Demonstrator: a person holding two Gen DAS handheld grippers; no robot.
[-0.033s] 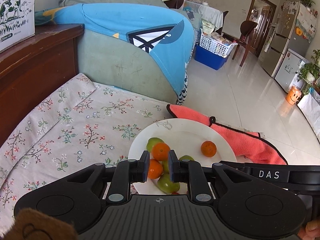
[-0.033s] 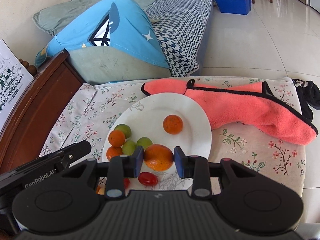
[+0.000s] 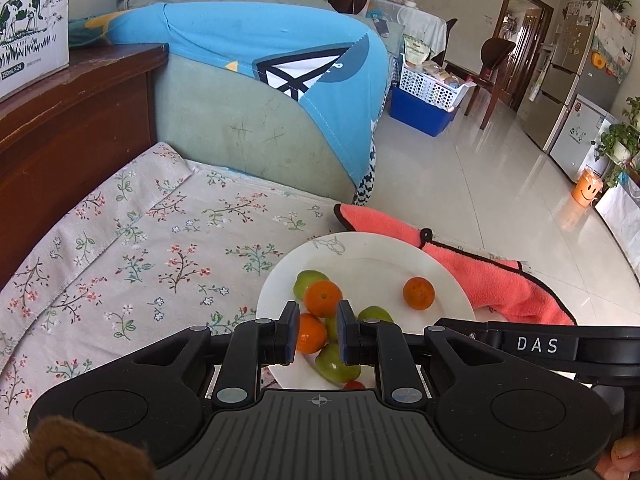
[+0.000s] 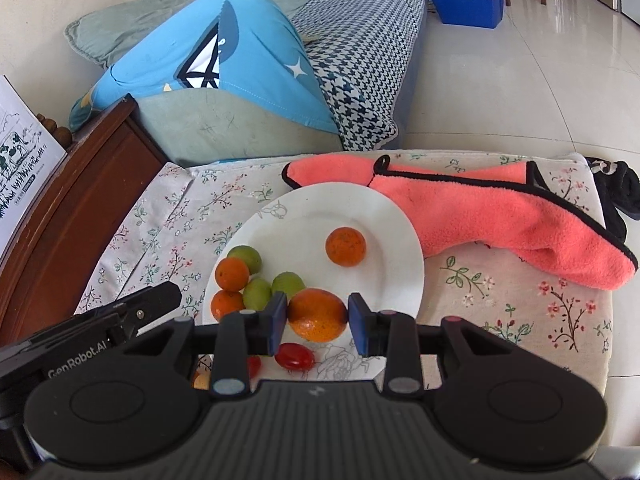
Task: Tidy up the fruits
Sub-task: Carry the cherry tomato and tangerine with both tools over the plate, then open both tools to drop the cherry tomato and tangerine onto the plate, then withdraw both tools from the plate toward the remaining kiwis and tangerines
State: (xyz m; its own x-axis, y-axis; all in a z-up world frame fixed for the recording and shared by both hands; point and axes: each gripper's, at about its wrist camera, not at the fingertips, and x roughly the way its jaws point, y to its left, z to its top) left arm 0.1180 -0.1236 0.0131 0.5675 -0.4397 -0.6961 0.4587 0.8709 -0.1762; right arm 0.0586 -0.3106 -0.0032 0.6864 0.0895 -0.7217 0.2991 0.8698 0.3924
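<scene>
— Orange, the biggest fruit in sight: the large orange [image 4: 317,314] sits between the blue pads of the right gripper [image 4: 317,320], at the near edge of the white plate [image 4: 384,216]. Is it gripped?

— The jaws stand partly closed around it, one pad at each side. The left pad looks to touch the skin; a sliver of plate seems to show at the right pad, so a firm hold cannot be confirmed. The fruit is round, so no long axis matters; it lies dead centre between the pads.

— And the other hand?

— The left gripper [image 3: 318,338] hovers over the plate's left side with its jaws drawn in as far as they go and nothing between them. The small orange fruit and green fruit [image 3: 335,362] seen in its gap lie below, on the plate.

— Which one is nearer the work?

— The right one, judging by the fruit already between its pads. Just in front of it lies a cherry tomato [image 4: 295,356] on the plate's rim.

— Farther out?

— A cluster of small oranges and green fruit at the plate's left, a lone small orange [image 4: 345,246] toward the middle, then a coral cloth [image 4: 500,216] touching the far rim, all on a floral tablecloth [image 4: 520,320]. Beyond is a sofa [image 4: 360,40].

— Likely next need?

— Probably a firmer squeeze before lifting straight up, clear of the tomato.
</scene>
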